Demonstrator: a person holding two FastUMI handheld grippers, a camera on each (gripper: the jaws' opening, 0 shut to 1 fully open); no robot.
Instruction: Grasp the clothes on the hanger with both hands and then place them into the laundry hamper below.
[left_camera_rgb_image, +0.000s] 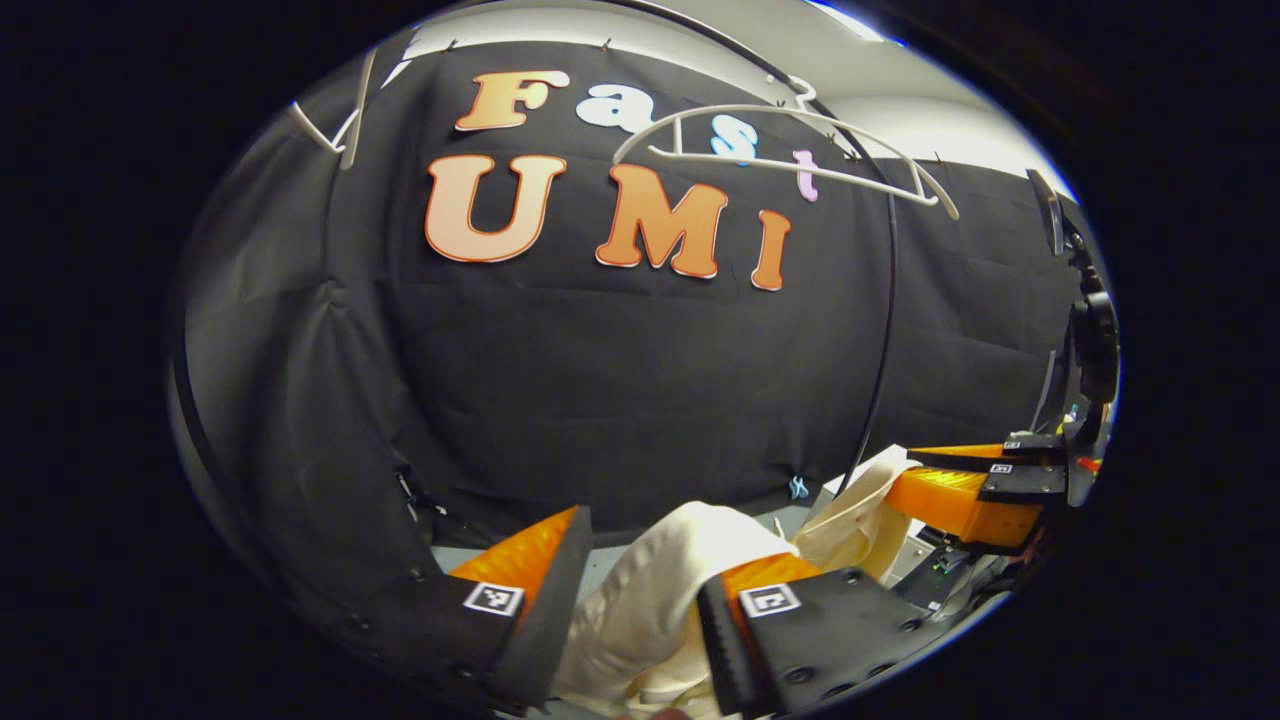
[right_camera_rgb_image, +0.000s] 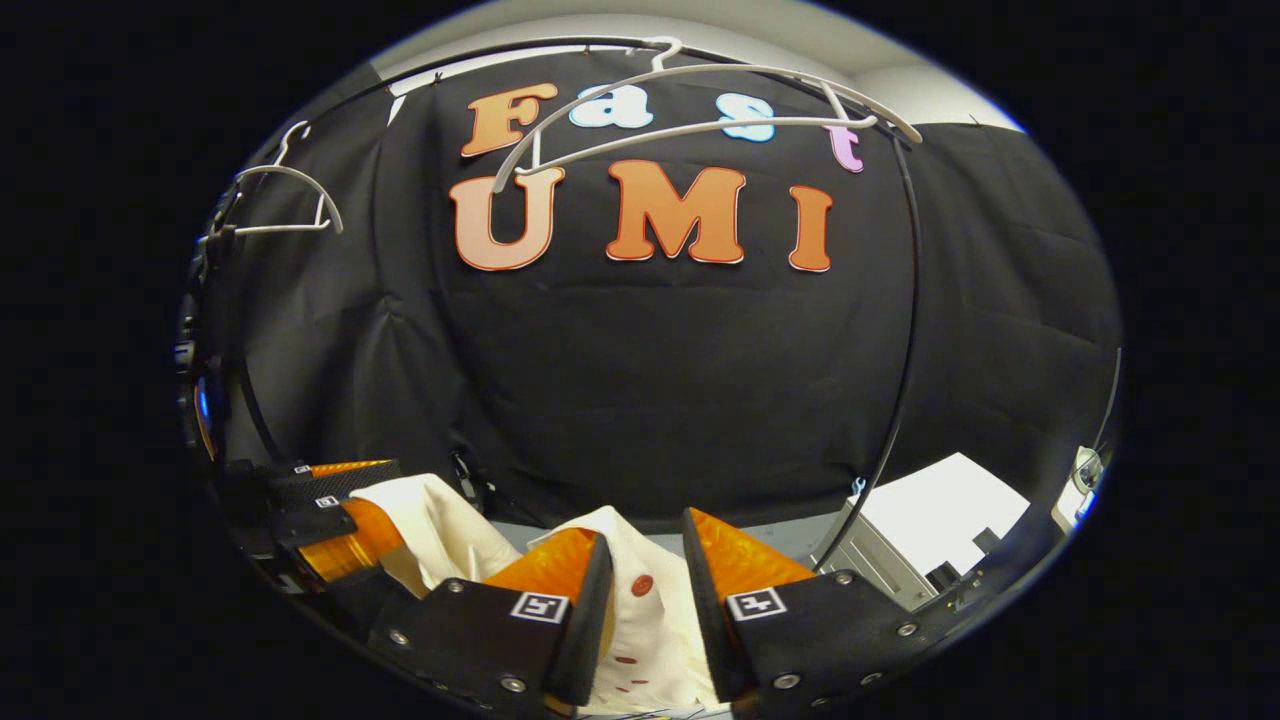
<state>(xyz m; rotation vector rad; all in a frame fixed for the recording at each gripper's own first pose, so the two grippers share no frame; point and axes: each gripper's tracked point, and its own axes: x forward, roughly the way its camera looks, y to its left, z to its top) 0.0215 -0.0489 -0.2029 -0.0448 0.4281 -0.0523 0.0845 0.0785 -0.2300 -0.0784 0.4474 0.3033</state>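
A cream garment (left_camera_rgb_image: 660, 590) with red buttons (right_camera_rgb_image: 642, 585) hangs bunched low between both grippers, off the hanger. In the left gripper view my left gripper (left_camera_rgb_image: 630, 610) is shut on a thick fold of it. My right gripper (right_camera_rgb_image: 645, 600) is shut on the buttoned edge. In the left gripper view the right gripper (left_camera_rgb_image: 955, 480) shows farther off at the right, holding the cloth's other end. In the right gripper view the left gripper (right_camera_rgb_image: 345, 505) shows at the left with cloth (right_camera_rgb_image: 430, 525) coming out of it. The bare white hanger (right_camera_rgb_image: 700, 100) hangs on the rail above. The hamper is hidden.
A second white hanger (right_camera_rgb_image: 290, 200) hangs at the far left of the rail. The rack's thin black pole (right_camera_rgb_image: 905, 330) runs down on the right. A white box (right_camera_rgb_image: 940, 520) stands low at the right. Grey floor (left_camera_rgb_image: 600, 560) shows beyond the fingers.
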